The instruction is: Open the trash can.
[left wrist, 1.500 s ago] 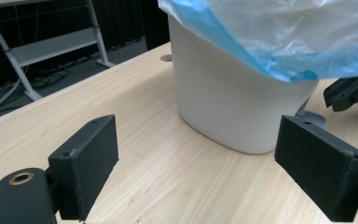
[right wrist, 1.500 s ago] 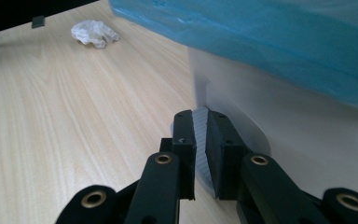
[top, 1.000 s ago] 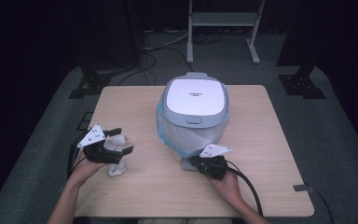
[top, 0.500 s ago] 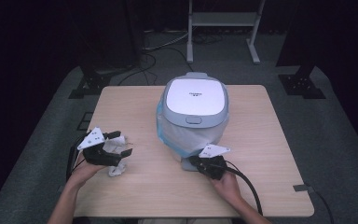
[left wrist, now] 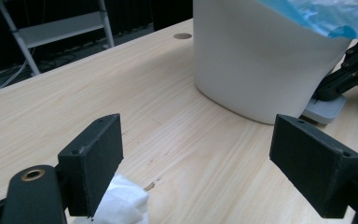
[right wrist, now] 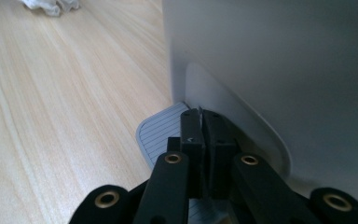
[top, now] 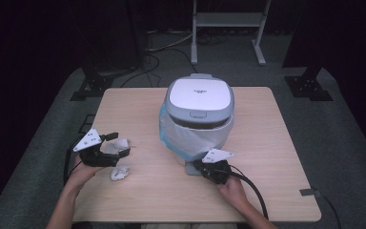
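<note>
A white pedal bin (top: 199,112) with closed lid and blue liner (top: 181,138) stands mid-table; crumpled tissues (top: 119,172) lie at its eight o'clock.

Bin (left wrist: 261,60) top cut off

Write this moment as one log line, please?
left gripper: open, over crumpled tissue | right gripper: shut, on pedal of white bin | lid: closed
</note>
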A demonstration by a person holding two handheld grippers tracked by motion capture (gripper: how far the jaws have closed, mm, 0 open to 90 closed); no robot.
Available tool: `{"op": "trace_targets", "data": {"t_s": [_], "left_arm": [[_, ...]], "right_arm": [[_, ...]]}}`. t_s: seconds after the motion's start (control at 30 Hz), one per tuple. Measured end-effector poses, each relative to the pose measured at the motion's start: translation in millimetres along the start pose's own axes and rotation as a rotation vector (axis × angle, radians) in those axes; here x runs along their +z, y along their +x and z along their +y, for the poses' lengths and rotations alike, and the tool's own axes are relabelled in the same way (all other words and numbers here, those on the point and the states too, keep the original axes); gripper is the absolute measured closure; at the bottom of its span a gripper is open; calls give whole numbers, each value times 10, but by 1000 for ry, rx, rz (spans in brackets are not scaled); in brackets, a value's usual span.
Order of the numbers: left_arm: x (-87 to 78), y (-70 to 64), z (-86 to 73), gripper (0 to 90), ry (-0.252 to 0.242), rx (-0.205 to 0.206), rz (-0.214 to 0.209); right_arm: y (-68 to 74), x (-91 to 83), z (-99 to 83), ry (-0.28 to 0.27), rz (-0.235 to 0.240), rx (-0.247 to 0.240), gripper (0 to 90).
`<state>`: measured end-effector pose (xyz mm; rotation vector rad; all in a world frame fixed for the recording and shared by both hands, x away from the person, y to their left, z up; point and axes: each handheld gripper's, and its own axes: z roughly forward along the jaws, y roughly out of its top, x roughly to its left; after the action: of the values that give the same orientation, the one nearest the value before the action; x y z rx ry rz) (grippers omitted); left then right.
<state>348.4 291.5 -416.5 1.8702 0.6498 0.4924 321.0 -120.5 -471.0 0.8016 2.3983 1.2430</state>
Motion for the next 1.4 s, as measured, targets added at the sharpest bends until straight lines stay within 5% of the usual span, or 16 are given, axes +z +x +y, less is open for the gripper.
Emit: {"op": "trace_targets", "data": {"t_s": [0.23, 0.4, 0.77, 1.4], "left_arm": [[-27, 88, -49, 173, 24, 1, 23], [-25, 199, -110, 216, 56, -50, 31], [8, 353, -281, 233, 97, -92, 61], [245, 478, -341, 470, 196, -31, 21]], "right_arm": [[8, 70, -22, 40, -4, -41, 877], [20, 77, -16, 50, -13, -47, 877], [20, 78, -11, 53, -14, -54, 878], [15, 78, -9, 54, -11, -61, 877]]}}
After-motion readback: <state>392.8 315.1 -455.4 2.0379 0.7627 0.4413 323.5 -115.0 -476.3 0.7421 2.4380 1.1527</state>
